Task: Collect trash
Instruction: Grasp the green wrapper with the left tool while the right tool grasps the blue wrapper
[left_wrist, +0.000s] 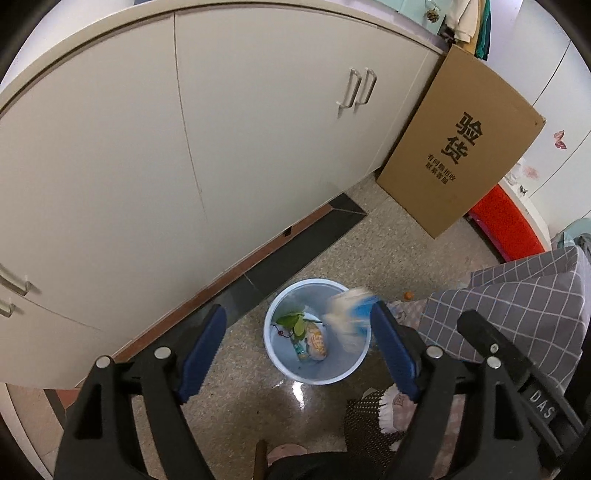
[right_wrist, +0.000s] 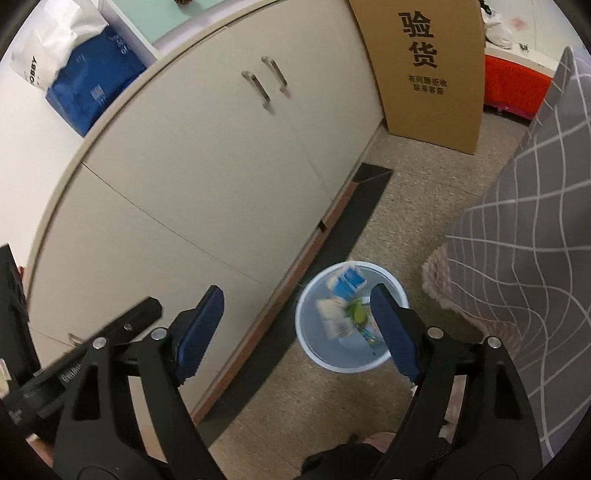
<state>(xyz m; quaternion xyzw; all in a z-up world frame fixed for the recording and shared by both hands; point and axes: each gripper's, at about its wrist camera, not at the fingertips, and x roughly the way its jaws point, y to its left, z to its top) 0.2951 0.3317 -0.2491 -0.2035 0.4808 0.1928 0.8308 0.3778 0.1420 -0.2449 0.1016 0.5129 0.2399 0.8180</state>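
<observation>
- Blue-and-white trash, a blurred packet (left_wrist: 351, 317), was over the right side of the pale blue bin (left_wrist: 284, 365) in the left wrist view; in the right wrist view the same packet (right_wrist: 345, 286) showed inside the bin's rim (right_wrist: 399, 291), with nothing gripping it.
- Inside the bin lay green leaves (left_wrist: 293, 321), an orange-patterned wrapper (left_wrist: 317, 341) and a small teal packet (left_wrist: 301, 349).
- The bin stood on the speckled floor (left_wrist: 388, 251), near the dark strip (left_wrist: 295, 254) along the foot of the cabinet.
- The left gripper (left_wrist: 297, 350) was spread wide above the bin, its 2 blue pads (left_wrist: 201, 354) well apart and holding nothing.
- The right gripper (right_wrist: 295, 332) was likewise wide open and held nothing, its right pad (right_wrist: 391, 332) overlapping the bin's rim in the picture.
- Beige cabinet doors (left_wrist: 258, 129) with 2 metal handles (left_wrist: 356, 90) filled the background.
- A flat cardboard box (left_wrist: 461, 144) with black characters leaned at the cabinet's far end, a red crate (left_wrist: 506, 221) just behind it.
- Grey checked cloth (right_wrist: 524, 221) hung on the right of the floor.
</observation>
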